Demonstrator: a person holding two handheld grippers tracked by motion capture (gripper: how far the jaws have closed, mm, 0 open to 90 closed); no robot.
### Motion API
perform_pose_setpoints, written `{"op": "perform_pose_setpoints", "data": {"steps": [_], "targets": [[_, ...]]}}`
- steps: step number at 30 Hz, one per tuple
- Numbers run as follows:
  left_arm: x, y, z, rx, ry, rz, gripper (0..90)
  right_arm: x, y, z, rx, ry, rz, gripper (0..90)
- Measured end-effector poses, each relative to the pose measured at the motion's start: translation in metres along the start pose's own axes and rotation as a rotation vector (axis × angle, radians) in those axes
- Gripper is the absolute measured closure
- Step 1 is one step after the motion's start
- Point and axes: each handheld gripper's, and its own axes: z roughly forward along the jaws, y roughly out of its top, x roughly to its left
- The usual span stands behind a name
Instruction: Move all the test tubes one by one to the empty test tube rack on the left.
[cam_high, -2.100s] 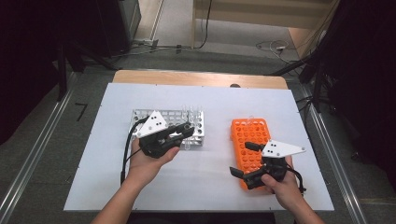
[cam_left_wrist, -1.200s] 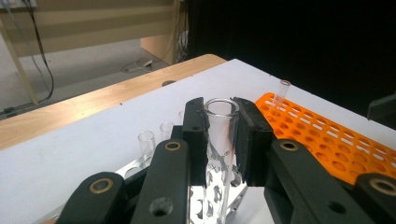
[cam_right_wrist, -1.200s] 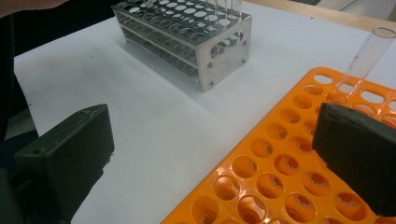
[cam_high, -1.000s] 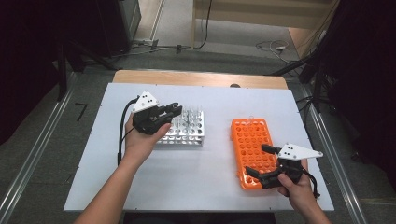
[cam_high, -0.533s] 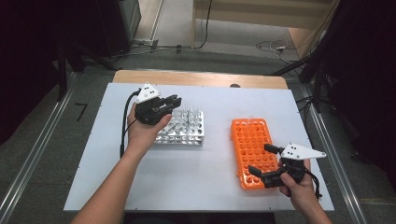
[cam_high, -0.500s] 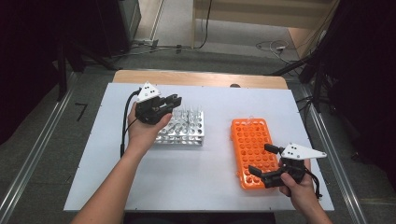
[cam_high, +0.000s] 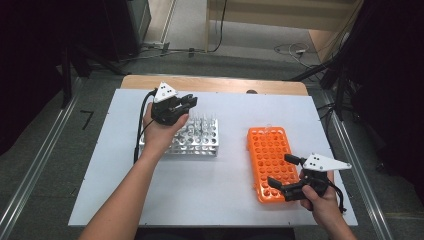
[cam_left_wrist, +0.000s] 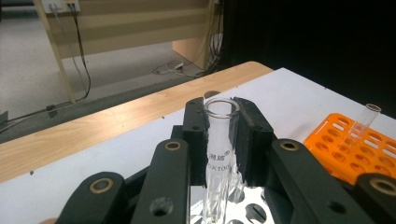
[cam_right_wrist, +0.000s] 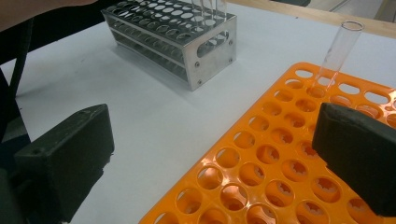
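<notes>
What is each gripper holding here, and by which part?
The left gripper clamps a clear glass test tube just below its rim. The right gripper is open, holding nothing, one jaw over the orange plastic rack.

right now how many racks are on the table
2. The metal rack stands at the table's left, under the left claw, which is shut on a glass tube. The orange rack lies at the right, beside the open right claw.

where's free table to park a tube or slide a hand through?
Free: the white strip between the metal rack and the orange rack, and the near edge of the table in front of both. Crowded: over the metal rack, where the left tongs grip a glass tube.
</notes>
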Motion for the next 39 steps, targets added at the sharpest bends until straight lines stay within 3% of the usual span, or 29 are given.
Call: {"op": "perform_pose_setpoints", "data": {"steps": [19, 29, 39], "targets": [[0.005, -0.018, 0.020, 0.057, 0.070, -0.004, 75.5, -0.003, -0.001, -0.004, -0.007, -0.004, 0.004, 0.0], [0.000, -0.031, 0.017, 0.083, 0.079, 0.013, 75.3, -0.003, -0.001, -0.003, -0.004, -0.006, 0.001, 0.0], [-0.002, -0.037, 0.015, 0.094, 0.060, 0.013, 74.7, -0.002, -0.002, 0.000, 0.000, -0.003, -0.001, 0.0]]}}
